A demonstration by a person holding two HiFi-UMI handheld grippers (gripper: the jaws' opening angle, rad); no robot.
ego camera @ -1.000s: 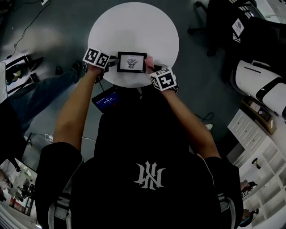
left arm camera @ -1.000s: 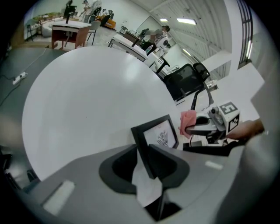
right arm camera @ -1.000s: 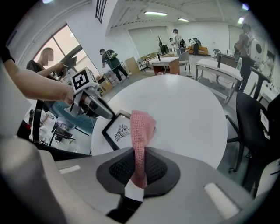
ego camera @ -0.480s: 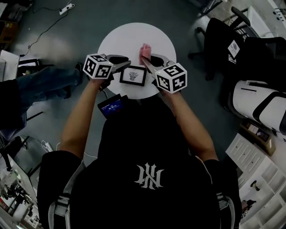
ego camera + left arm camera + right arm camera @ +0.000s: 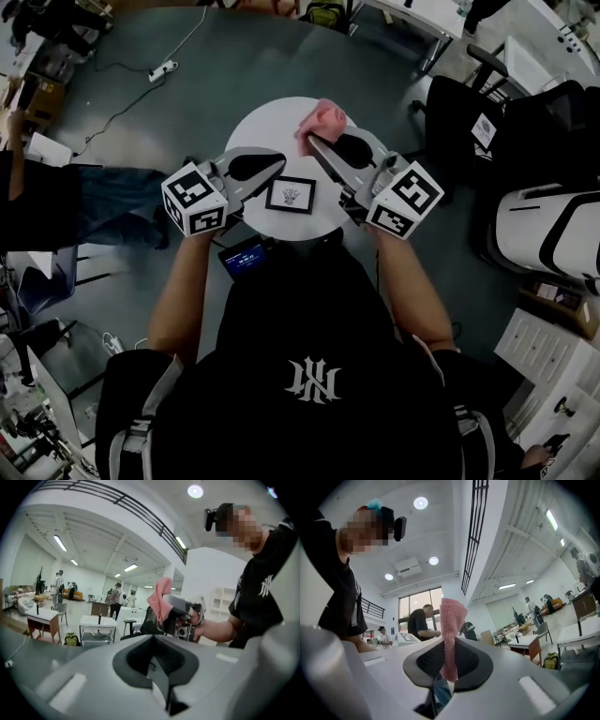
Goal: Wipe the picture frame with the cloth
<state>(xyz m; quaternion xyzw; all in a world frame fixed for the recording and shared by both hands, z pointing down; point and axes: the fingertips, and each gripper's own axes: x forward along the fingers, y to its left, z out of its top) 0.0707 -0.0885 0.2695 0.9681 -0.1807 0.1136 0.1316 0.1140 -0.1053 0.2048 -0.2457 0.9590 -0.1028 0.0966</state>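
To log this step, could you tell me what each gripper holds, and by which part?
The right gripper pinches the cloth by one end; the left gripper holds nothing.

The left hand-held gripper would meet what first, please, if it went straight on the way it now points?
Probably the pink cloth pinched in the right hand-held gripper, which sits almost dead ahead in the left gripper view; depth is unclear, so it might pass just under.

The left gripper (image 5: 157, 667) is seen with its jaws pressed together, nothing between them. Beyond it the right gripper (image 5: 174, 613) is held up in a hand (image 5: 208, 629) — a pink cloth (image 5: 159, 597) is clamped in its jaws — before white tables (image 5: 97, 623).
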